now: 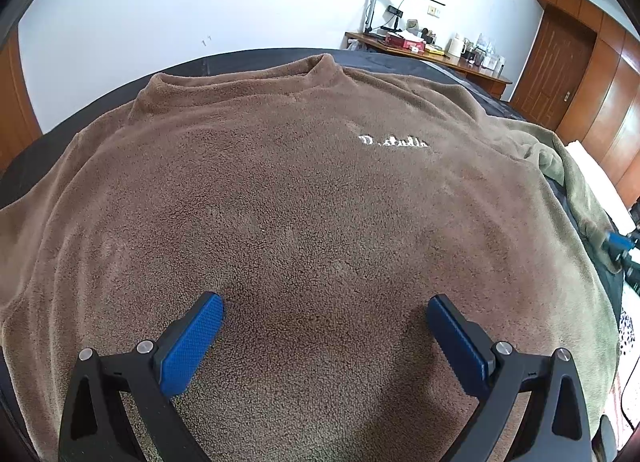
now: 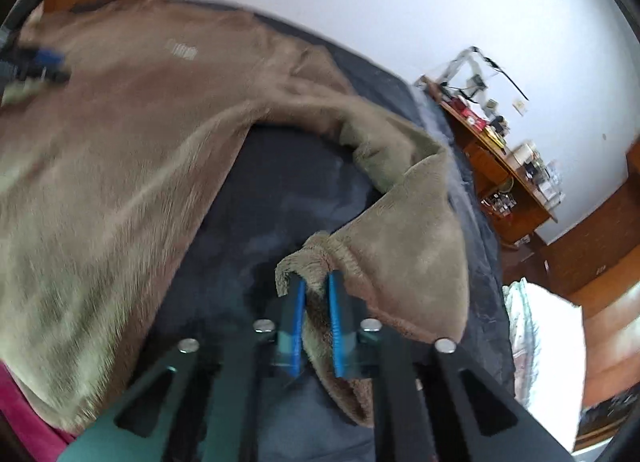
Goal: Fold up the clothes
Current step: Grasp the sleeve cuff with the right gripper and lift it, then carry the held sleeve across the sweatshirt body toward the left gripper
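A brown fleece sweater [image 1: 304, 189] with white lettering on the chest lies spread face up on a dark bed cover [image 1: 248, 55]. My left gripper [image 1: 324, 306] hovers open just over its lower front, blue pads wide apart with nothing between them. In the right wrist view the same sweater [image 2: 120, 149] fills the left side, and its sleeve [image 2: 404, 238] runs out over the cover toward me. My right gripper [image 2: 316, 286] is shut on the sleeve cuff [image 2: 304, 258], fleece pinched between the blue pads. The left gripper shows as a blurred blue shape [image 2: 44, 59] at the far left.
A wooden desk [image 1: 452, 61] crowded with small items stands against the white wall behind the bed, beside a wooden door [image 1: 556, 69]. The bed's right edge [image 2: 488, 246] drops off close to the sleeve. Something pink [image 2: 24, 414] shows at the lower left.
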A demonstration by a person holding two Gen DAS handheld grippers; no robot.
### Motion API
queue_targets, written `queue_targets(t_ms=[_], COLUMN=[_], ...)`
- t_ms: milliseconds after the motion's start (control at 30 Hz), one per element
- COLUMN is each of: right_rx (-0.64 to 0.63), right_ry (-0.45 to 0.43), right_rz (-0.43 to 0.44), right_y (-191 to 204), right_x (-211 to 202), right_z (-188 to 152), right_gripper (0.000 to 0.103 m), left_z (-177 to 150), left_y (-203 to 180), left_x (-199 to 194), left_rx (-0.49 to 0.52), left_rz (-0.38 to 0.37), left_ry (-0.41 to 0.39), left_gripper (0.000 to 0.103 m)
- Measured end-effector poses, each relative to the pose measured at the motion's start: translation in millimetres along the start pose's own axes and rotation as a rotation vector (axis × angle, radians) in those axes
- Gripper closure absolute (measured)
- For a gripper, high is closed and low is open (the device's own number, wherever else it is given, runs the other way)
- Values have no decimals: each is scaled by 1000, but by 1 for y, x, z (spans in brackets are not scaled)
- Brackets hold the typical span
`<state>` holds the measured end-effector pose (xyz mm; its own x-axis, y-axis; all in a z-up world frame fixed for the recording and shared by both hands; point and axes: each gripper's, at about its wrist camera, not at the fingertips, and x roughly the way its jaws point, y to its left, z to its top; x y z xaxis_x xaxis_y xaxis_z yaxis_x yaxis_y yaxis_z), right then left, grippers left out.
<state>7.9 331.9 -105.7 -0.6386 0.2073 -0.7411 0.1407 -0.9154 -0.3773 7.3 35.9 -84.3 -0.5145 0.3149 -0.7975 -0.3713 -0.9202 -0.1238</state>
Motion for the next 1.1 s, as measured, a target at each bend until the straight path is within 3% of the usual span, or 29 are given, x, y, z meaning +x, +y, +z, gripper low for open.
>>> queue_targets(t_ms=[267,400,500,667,833,1100], right_rx=[545,766,860,883,847,638], right_ry=[-259,-367,-396,-414,-469,-494], right_rz=[20,18,44,119,240,487], right_y=[-111,-158,-179,-176,-153,-56], right_x=[-54,-76,-80,-81,-85,-76], right_z=[13,5,5,25,75,173], right_gripper=[96,96,96,96,96,96], left_z=[0,0,0,1,1,4], left_y=[0,1,2,5,11,26], left_x=[0,0,-1,-3,-6,-11], left_rx=[0,-4,-10,-31,-68,-140], left_rz=[-1,-6,-13,-35,-75,-142], left_ry=[0,-2,-4,-12,-22,-33], left_gripper=[0,0,0,0,0,0])
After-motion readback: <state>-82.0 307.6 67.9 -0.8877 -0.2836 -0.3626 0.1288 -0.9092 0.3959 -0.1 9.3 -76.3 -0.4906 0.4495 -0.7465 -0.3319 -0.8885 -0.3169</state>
